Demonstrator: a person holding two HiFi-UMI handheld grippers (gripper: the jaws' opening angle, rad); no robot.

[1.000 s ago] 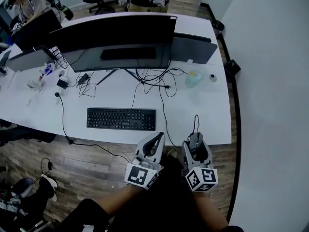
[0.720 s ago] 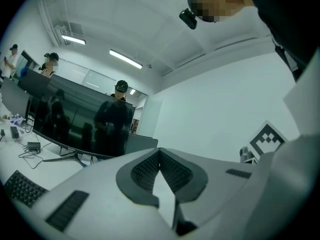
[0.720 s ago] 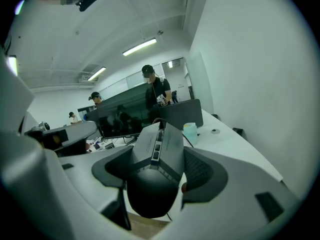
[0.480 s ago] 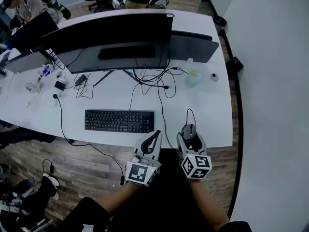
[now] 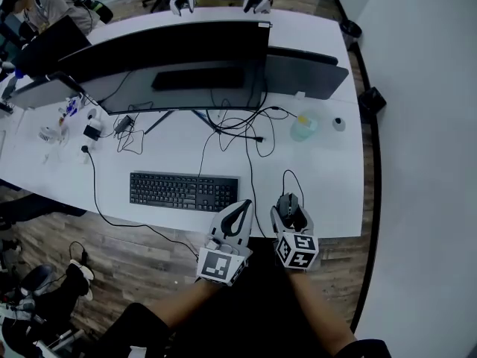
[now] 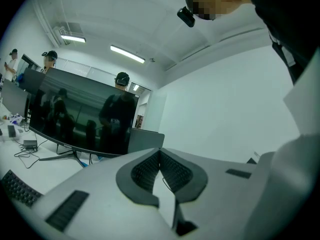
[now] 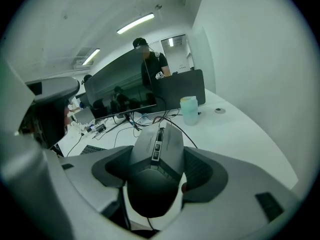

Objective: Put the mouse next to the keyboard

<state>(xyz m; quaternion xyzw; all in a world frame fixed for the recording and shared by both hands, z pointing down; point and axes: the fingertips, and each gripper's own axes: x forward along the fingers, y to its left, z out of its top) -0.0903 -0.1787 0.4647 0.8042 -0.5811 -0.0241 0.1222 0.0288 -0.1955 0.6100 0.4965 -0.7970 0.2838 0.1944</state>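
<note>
Desk edge (image 5: 332, 225): mouse (image 7: 159, 154) clamped between right tool (image 5: 289, 207) jaws.

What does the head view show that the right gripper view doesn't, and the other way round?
Only the head view: the whole keyboard, the wooden floor and the marker cube on the right tool. Only the right gripper view: the ceiling lights and, close up, the jaws pressed on both sides of the mouse. Both: the mouse, the curved monitor, the pale bottle and the white desk.
</note>
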